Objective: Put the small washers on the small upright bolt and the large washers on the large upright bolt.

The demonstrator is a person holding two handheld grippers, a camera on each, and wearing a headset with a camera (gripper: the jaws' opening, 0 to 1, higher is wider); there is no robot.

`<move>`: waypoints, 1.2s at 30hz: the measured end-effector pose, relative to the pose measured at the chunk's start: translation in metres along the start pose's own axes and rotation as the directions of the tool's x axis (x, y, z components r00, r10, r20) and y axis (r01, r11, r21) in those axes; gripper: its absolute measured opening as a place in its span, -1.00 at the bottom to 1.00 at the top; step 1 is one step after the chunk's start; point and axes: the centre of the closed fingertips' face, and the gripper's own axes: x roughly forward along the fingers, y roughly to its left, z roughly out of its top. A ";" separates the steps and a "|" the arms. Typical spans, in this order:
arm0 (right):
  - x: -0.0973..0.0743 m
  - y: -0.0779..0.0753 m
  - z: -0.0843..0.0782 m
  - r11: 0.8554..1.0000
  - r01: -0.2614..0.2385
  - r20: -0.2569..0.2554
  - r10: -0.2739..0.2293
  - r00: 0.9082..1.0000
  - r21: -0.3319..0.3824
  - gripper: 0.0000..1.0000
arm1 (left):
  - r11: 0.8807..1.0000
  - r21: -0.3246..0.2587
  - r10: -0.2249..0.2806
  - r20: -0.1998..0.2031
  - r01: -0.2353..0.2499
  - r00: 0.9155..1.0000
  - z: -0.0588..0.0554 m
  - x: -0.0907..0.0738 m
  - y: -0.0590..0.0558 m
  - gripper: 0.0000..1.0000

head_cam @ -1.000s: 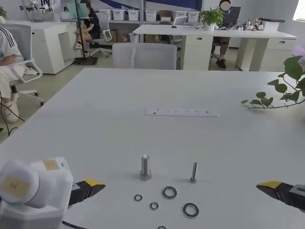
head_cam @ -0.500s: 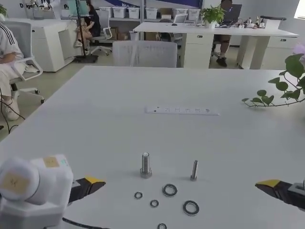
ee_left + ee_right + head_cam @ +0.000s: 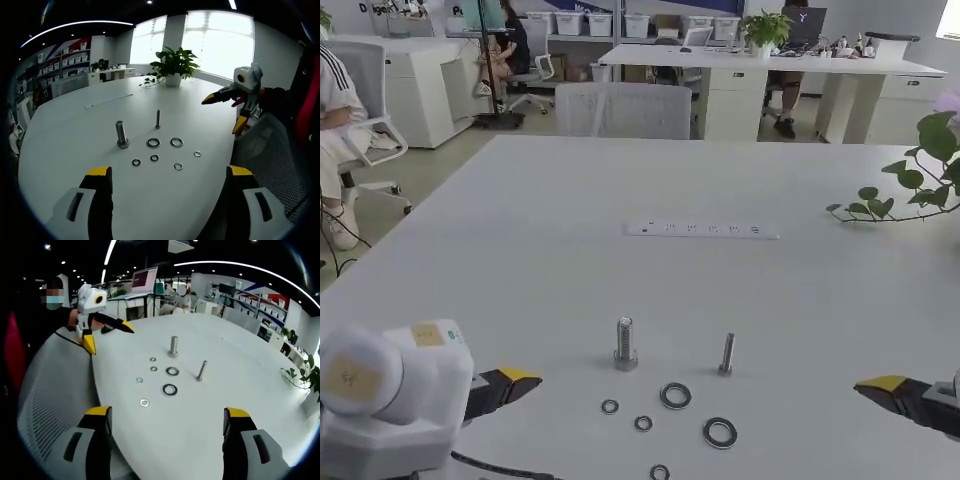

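The white table (image 3: 520, 250) carries a large bolt (image 3: 626, 345), a small bolt (image 3: 727, 354), loose washers (image 3: 663, 397) and a power strip (image 3: 702, 231).

In front of me the large bolt (image 3: 625, 343) stands upright on its hex head on the white table (image 3: 520, 260), nothing on its thread. The small bolt (image 3: 727, 354) stands upright to its right, apart from it, also bare. Nearer me, flat on the table: one large washer (image 3: 675, 396) just below the gap between the bolts, second large washer (image 3: 720, 433) right of it and closer. Four small washers (image 3: 136, 162) lie loose beside them, none touching, none stacked.
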 end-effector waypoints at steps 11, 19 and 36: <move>0.002 0.001 0.000 1.000 -0.005 -0.009 0.005 1.000 -0.002 0.83 | 1.000 0.001 -0.002 0.001 0.002 1.000 0.000 0.000 0.000 0.88; 0.002 0.002 0.000 1.000 -0.010 -0.019 0.010 1.000 -0.008 0.80 | 1.000 0.000 -0.003 0.005 0.003 1.000 0.001 0.000 0.001 0.88; 0.016 0.008 0.007 0.994 -0.063 -0.076 0.057 0.995 -0.084 0.63 | 1.000 0.001 -0.003 0.005 0.003 1.000 0.000 -0.001 0.000 0.87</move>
